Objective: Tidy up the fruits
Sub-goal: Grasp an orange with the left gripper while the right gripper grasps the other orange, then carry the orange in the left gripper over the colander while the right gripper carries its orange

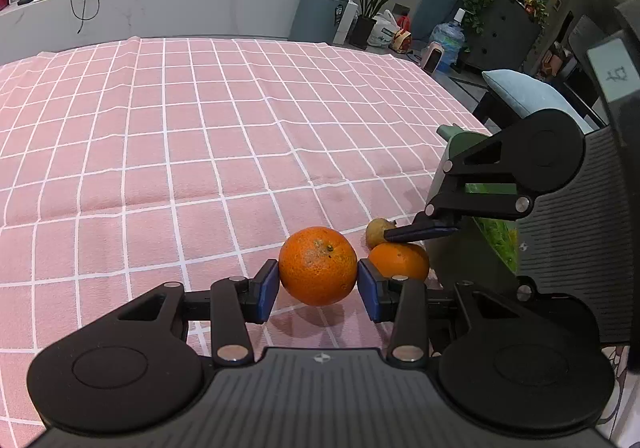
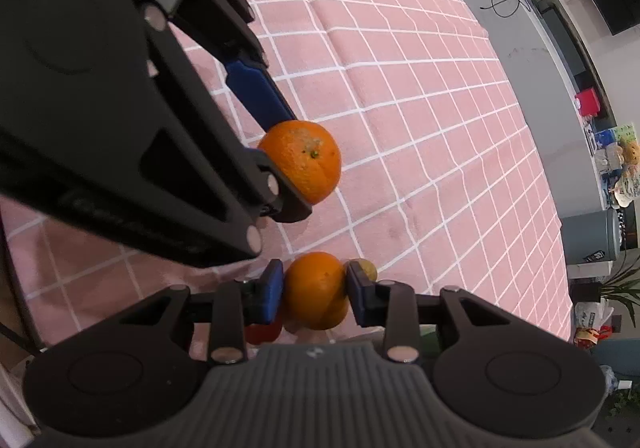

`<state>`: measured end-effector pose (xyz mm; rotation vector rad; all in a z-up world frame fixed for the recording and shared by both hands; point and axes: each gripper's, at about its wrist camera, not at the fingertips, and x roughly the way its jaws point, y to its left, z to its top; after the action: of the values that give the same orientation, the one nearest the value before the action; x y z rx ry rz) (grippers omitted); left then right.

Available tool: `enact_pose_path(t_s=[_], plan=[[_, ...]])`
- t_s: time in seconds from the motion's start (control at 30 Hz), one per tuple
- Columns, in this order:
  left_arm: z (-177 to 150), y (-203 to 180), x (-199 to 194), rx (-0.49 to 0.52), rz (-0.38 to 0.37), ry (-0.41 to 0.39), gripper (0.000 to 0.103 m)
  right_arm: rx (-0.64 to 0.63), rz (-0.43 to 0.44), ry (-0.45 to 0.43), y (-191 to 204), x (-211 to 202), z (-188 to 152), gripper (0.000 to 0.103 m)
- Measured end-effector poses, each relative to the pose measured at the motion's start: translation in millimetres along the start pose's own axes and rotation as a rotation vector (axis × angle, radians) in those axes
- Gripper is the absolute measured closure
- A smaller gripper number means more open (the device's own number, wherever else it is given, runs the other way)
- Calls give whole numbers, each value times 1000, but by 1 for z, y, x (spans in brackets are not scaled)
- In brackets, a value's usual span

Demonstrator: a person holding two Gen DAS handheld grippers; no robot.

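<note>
My left gripper [image 1: 318, 282] is shut on a large orange [image 1: 318, 265], its blue pads pressing both sides, just above the pink checked cloth [image 1: 200, 136]. The same orange shows in the right wrist view [image 2: 304, 160]. My right gripper [image 2: 315, 290] is shut on a second orange [image 2: 314, 290], which also shows in the left wrist view [image 1: 400, 260]. A small yellow-brown fruit [image 1: 378, 232] lies just behind that orange; it shows beside the right pad [image 2: 367, 269]. A red fruit [image 2: 262, 330] sits partly hidden under the right gripper.
The pink cloth stretches far and left. A green box [image 1: 496, 232] stands at the right beyond the right gripper. The table's right edge drops to a chair with a blue cushion [image 1: 524, 92]. A white counter [image 1: 160, 8] runs along the back.
</note>
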<state>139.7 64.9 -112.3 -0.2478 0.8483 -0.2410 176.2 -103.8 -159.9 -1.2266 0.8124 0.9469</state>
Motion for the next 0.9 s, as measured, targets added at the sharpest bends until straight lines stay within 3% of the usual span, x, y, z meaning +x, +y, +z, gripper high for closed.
enact_pose_path(t_s=[0.23, 0.37, 0.63, 0.9], plan=[[-1, 2, 0, -8, -2, -8, 55, -32, -37, 10, 12, 2, 3, 73], [-3, 3, -6, -12, -2, -23, 56, -30, -72, -25, 16, -10, 0, 73], [-7, 0, -28, -47, -23, -69, 56, 64, -106, -137, 19, -53, -7, 73], [4, -21, -48, -59, -45, -94, 56, 227, -157, -252, 12, -102, -38, 73]])
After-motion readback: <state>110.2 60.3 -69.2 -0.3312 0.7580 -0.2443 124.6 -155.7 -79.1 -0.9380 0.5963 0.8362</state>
